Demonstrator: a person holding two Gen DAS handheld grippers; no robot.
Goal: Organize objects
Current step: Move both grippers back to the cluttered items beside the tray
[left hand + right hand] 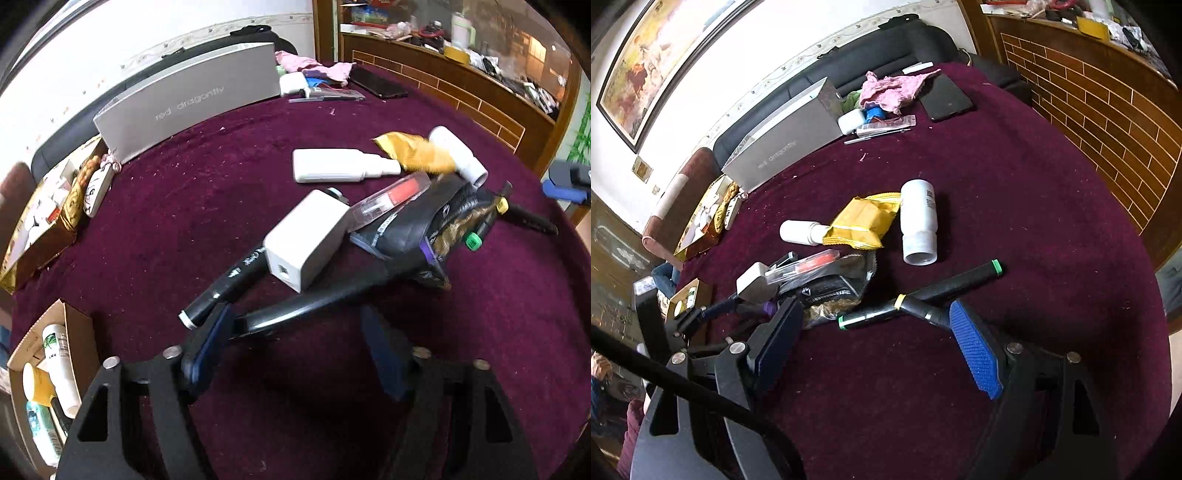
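Maroon cloth covers the counter (184,206), cluttered with markers (882,314), a white charger (306,243) and bottles. Both tools, left (299,343) and right (875,339), stand spread, holding nothing; better to straddle one marker squarely before closing

Both the left gripper (295,343) and right gripper (875,347) have black angular frames with triangular cutouts, 2 silver pivot screws per side, and blue textured pads (975,354). A black cable (683,384) crosses the right wrist view's lower left.
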